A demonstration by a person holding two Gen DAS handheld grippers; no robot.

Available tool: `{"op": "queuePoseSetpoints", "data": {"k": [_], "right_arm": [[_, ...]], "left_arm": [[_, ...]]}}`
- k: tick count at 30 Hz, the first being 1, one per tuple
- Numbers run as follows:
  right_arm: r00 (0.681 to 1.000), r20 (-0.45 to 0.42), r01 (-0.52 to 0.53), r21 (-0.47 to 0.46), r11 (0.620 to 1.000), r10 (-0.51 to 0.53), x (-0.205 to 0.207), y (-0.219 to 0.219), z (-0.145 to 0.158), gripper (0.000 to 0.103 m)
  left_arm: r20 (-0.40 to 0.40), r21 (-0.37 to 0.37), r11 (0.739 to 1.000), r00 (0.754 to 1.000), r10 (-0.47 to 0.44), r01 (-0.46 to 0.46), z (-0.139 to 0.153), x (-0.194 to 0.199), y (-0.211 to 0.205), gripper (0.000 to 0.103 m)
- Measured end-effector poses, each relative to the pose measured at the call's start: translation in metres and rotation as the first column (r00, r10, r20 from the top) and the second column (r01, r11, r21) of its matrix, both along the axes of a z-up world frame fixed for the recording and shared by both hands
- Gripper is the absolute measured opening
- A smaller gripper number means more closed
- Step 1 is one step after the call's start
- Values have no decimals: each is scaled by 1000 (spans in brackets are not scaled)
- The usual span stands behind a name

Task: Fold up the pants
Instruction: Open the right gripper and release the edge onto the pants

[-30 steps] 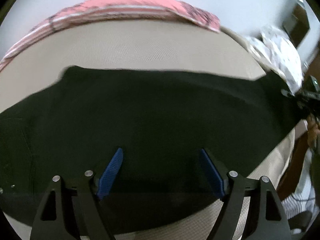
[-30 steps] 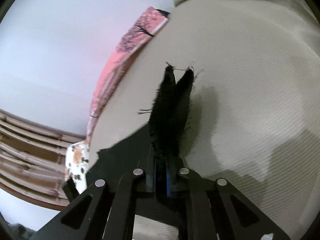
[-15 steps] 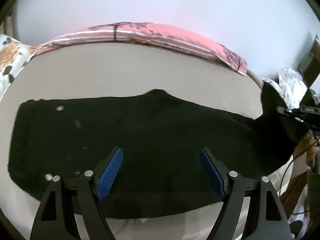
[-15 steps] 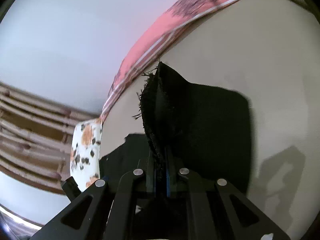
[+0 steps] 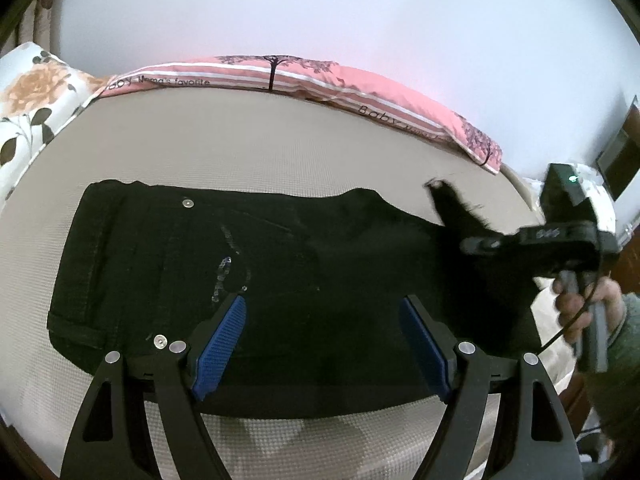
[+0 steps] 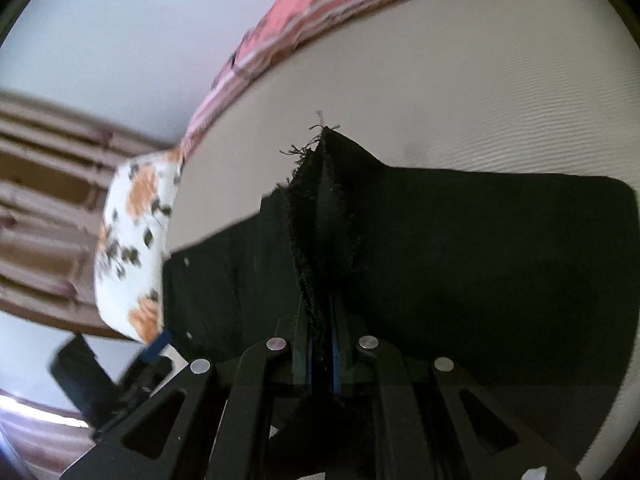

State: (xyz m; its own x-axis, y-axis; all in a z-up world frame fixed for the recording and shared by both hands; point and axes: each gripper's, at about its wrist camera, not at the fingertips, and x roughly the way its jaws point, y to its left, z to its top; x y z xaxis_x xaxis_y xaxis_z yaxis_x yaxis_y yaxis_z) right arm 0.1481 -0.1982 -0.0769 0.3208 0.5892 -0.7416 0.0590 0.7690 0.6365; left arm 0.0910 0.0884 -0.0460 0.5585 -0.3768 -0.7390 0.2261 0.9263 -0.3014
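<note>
The black pants (image 5: 248,280) lie flat across the beige bed (image 5: 240,140), waistband end to the left of your left claw (image 5: 320,344) and the leg end lifted off to its right; your right claw (image 6: 322,344) is clamped shut on the frayed hem (image 6: 320,184), holding it raised above the rest of the cloth; your left claw hangs over the middle of the pants with its blue pads spread wide and nothing between them. I judge the legs already laid one over the other, and the lengthwise fold only begun: the hem is not yet set down on the waistband end, and any further fold is left. Beyond the pants sit a pink striped pillow (image 5: 360,92) and a floral pillow (image 5: 32,96).
</note>
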Motion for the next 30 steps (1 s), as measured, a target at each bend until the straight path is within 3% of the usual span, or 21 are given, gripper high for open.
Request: {"op": "queuePoseSetpoints", "data": {"k": [8,11,14,16,19,23,27,30], "right_arm": [[998,-32,-54,-66,996,52,11,48,-17,10],[997,-44,-73,-65,995,71,14,55,-21,19],[995,-61,-80,-15,997,79,15,59,-23,40],[993,-68,-92,10,996,93,11,61,-21,43],[994,-28,-104,-28,994,103,0,58,-9,43],[997,11,-80,-59,995,81,-19,38,6,43],[999,37,-21,-97,995,25,-43,7,17,43],[998,46,36,-95,995,-31,-59,-18,21,44]], "left_arm": [[7,-30,1000,1000,-9,9,2,0,8,79],[8,-28,1000,1000,-11,12,4,3,8,79],[4,-24,1000,1000,-19,19,5,5,5,79],[-1,-25,999,1000,-27,27,4,7,2,79],[-22,-48,997,998,-58,57,3,12,-5,79],[-107,-130,984,985,-133,119,-8,21,-19,79],[-202,-238,959,957,-207,157,-23,32,-37,77],[-264,-294,944,936,-231,150,-33,41,-48,69]]}}
